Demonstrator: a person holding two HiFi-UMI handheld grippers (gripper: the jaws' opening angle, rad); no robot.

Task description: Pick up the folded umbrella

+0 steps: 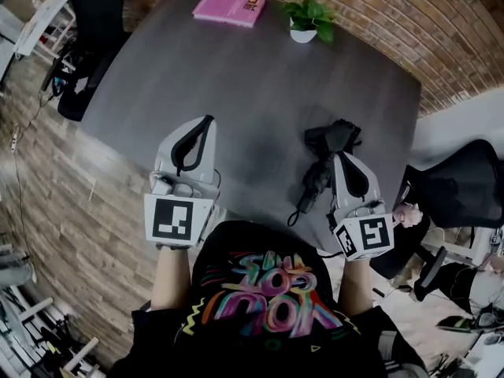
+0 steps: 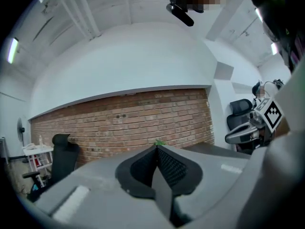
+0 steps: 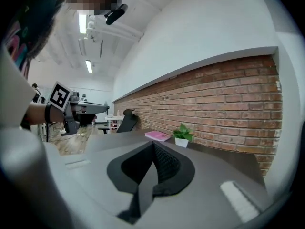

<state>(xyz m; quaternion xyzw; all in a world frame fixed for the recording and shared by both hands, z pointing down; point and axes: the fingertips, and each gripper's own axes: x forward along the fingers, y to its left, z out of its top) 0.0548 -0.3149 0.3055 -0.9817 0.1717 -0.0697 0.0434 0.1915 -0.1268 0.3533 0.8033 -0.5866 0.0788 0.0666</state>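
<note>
A black folded umbrella point(image 1: 318, 173) lies on the dark grey table point(image 1: 252, 85) near its front right edge, strap end toward me. My right gripper point(image 1: 339, 156) hovers just above it with its tip over the bunched top, shut and empty. The umbrella does not show in the right gripper view, where the right gripper point(image 3: 153, 144) has its jaws meeting. My left gripper point(image 1: 209, 120) hangs over the table's front left part, well left of the umbrella. In the left gripper view the left gripper point(image 2: 156, 148) is shut on nothing.
A pink book point(image 1: 228, 8) and a small potted plant point(image 1: 309, 18) sit at the table's far edge by the brick wall. A black office chair point(image 1: 90, 46) stands left of the table, another point(image 1: 461, 187) at the right.
</note>
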